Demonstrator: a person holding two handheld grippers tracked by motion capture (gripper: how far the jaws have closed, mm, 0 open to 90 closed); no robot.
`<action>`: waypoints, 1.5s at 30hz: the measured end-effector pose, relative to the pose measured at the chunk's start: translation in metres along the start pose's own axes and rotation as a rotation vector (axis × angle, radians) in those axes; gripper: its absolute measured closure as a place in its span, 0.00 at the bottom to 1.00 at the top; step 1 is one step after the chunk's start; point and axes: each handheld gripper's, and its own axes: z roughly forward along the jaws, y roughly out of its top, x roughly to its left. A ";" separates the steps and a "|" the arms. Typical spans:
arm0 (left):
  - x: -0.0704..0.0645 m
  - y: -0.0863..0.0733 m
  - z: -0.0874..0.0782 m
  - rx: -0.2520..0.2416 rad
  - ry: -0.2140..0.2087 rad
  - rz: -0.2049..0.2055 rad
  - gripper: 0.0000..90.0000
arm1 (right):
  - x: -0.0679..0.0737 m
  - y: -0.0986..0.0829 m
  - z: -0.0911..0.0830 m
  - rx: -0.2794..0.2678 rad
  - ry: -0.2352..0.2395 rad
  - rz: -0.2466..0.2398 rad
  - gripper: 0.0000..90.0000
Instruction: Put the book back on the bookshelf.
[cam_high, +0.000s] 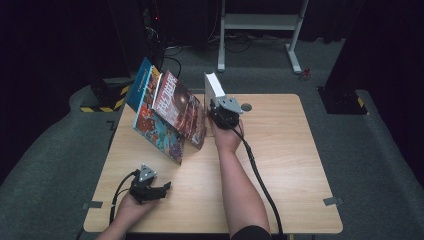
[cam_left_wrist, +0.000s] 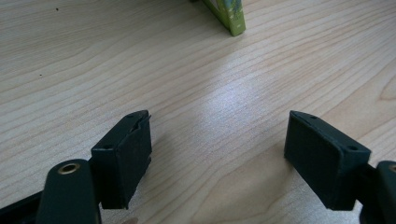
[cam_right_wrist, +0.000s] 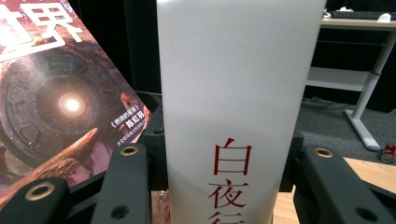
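The right gripper (cam_high: 218, 111) is clamping a white book (cam_high: 214, 86) with red characters on its spine; in the right gripper view its jaws are pressing against both sides of the spine (cam_right_wrist: 233, 116). The book is standing upright near the far edge of the table (cam_high: 280, 165), just beside two colourful books (cam_high: 172, 112) that are leaning to the left. The left gripper (cam_high: 159, 191) is resting near the table's near-left corner with its jaws spread wide and holding nothing, bare wood showing between them in the left gripper view (cam_left_wrist: 217, 163). The right half of the table is lying open, and a wide stretch of bare wood is separating the two grippers.
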 end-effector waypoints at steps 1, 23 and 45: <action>0.000 0.000 0.000 0.000 0.000 0.000 0.26 | 0.000 0.000 0.000 0.000 -0.001 0.001 0.60; -0.001 0.000 0.001 -0.003 -0.002 -0.005 0.26 | -0.001 -0.004 -0.002 0.055 0.000 0.008 0.59; -0.001 0.000 0.001 -0.002 -0.002 -0.004 0.26 | -0.002 -0.001 -0.003 0.072 0.015 0.014 0.52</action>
